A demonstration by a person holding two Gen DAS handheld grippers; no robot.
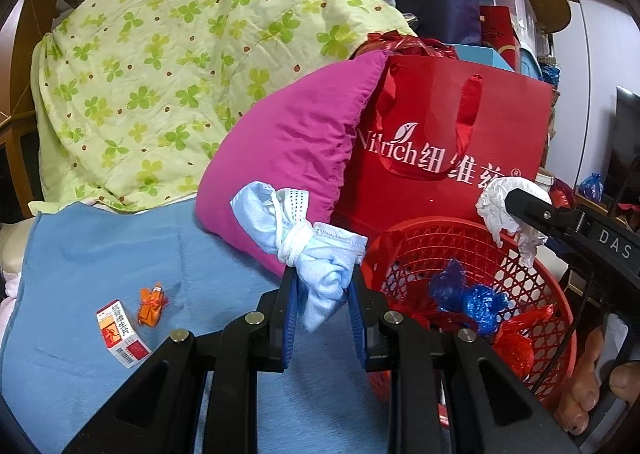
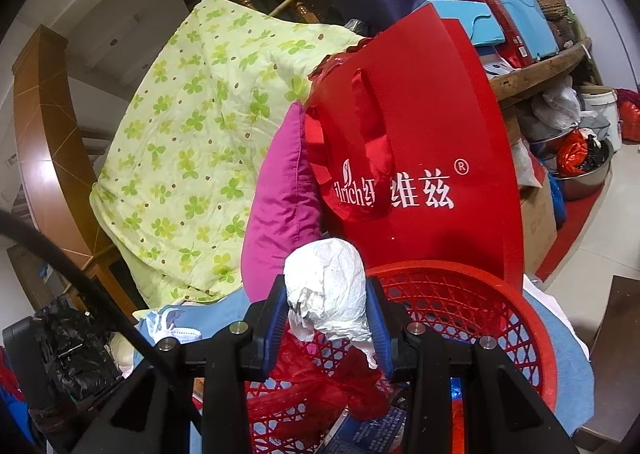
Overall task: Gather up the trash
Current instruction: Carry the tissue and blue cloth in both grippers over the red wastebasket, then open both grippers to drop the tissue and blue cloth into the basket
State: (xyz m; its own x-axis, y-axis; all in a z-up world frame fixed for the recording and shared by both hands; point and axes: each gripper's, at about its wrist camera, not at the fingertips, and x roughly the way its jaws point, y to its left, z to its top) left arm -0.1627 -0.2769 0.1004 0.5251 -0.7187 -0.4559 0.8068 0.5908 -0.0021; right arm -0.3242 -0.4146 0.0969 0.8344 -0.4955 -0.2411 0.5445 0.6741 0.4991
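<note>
My left gripper is shut on a knotted light-blue face mask and holds it above the blue cloth, just left of the red plastic basket. My right gripper is shut on a crumpled white tissue over the basket's rim; it also shows in the left wrist view. The basket holds blue and red plastic wrappers. A small red-and-white medicine box and an orange wrapper lie on the blue cloth at the left.
A magenta pillow and a red paper bag stand behind the basket. A green clover quilt is piled at the back left. Cluttered shelves and a metal bowl are at the right. A bare foot is beside the basket.
</note>
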